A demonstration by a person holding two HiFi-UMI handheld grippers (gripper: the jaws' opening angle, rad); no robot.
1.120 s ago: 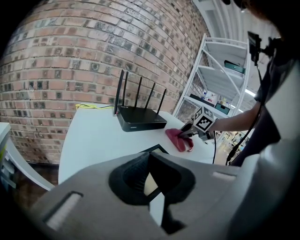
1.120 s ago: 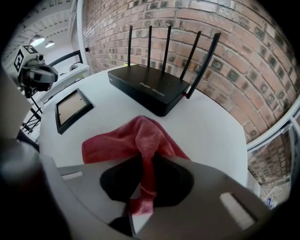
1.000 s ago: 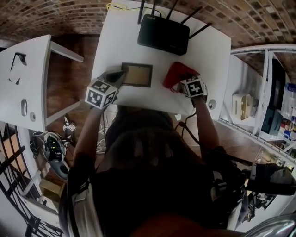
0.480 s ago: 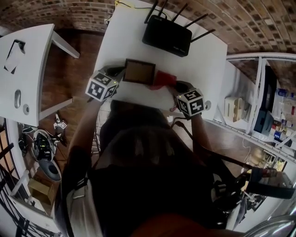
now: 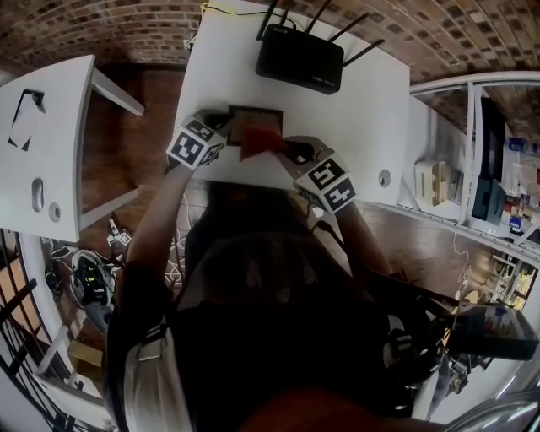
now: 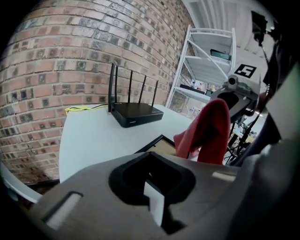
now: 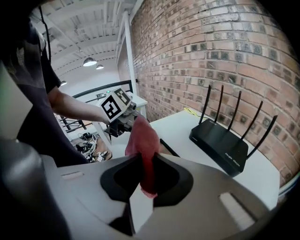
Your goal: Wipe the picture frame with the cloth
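Note:
The dark picture frame (image 5: 253,123) with a tan inside lies on the white table (image 5: 371,110). My left gripper (image 5: 223,126) is at its left edge, jaws shut on the rim, and the frame (image 6: 161,146) runs in under them in the left gripper view. My right gripper (image 5: 283,148) is shut on the red cloth (image 5: 259,142), which hangs over the frame's front right part. In the right gripper view the cloth (image 7: 143,140) stands pinched between the jaws, with the frame's edge (image 7: 168,149) behind it. From the left gripper view the cloth (image 6: 208,131) dangles just above the frame.
A black router (image 5: 299,59) with several antennas stands at the back of the table, a yellow cable (image 5: 215,8) behind it. A white side table (image 5: 51,143) is at the left and white shelving (image 5: 472,160) at the right. The person's body is against the table's front edge.
My right gripper has carried the red cloth up and left, from the table right of the frame to over the frame. The left gripper has stayed at the frame's left edge.

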